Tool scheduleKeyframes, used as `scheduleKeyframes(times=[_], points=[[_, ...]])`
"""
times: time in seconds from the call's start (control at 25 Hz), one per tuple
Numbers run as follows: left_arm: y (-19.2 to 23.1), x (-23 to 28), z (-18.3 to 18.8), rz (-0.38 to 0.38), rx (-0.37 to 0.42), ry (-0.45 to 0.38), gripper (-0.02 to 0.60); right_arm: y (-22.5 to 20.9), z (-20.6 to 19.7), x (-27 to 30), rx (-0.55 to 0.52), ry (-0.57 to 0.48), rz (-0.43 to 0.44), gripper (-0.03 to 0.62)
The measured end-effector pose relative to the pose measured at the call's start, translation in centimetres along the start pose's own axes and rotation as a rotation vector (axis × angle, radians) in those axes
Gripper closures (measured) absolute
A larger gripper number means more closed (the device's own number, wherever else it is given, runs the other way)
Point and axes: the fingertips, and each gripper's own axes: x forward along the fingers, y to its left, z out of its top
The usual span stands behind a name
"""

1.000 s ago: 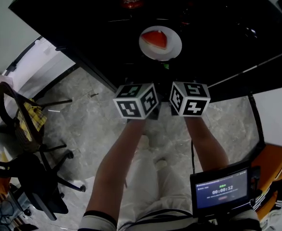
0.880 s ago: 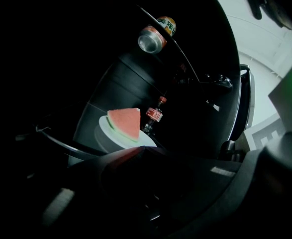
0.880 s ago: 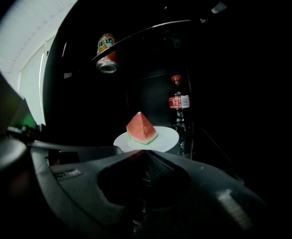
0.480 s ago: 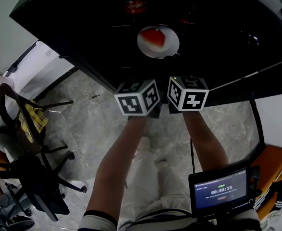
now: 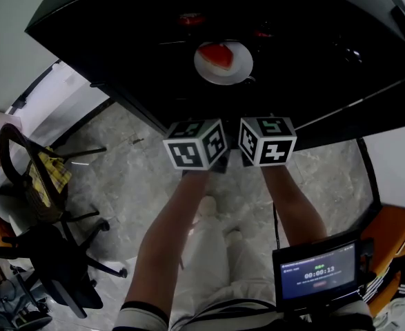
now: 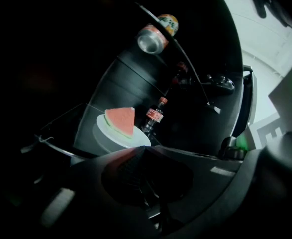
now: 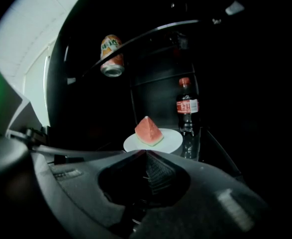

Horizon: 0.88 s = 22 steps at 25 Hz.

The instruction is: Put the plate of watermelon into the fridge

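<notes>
Well, I count one plate (image 5: 241,72) with one watermelon slice (image 5: 217,55) on it, sitting on a shelf inside the dark fridge (image 5: 119,40), in the upper middle of my head view. Neither gripper touches it. In the right gripper view the plate (image 7: 171,141) and slice (image 7: 148,130) lie at centre, just above the jaw tips, and one cola bottle (image 7: 187,106) stands just beside the plate on its right. One drink can (image 7: 111,57) shows higher up, in the upper left, on a shelf above. The left gripper view shows the same set tilted: plate (image 6: 137,141), slice (image 6: 121,121), bottle (image 6: 154,114), can (image 6: 155,34).

My two grippers hang side by side in front of the fridge. The left gripper (image 6: 143,149) has its jaws closed on nothing, and so does the right gripper (image 7: 146,152). One small screen (image 5: 318,271) glows at the lower right of the head view.
</notes>
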Motion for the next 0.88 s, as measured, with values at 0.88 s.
scheduleKeyframes(times=[0.88], points=[[-11.3, -11.3, -1.8, -0.004, 0.02, -0.011, 0.583, 4.3, 0.4, -16.5, 0.043, 0.007, 0.053, 0.595]])
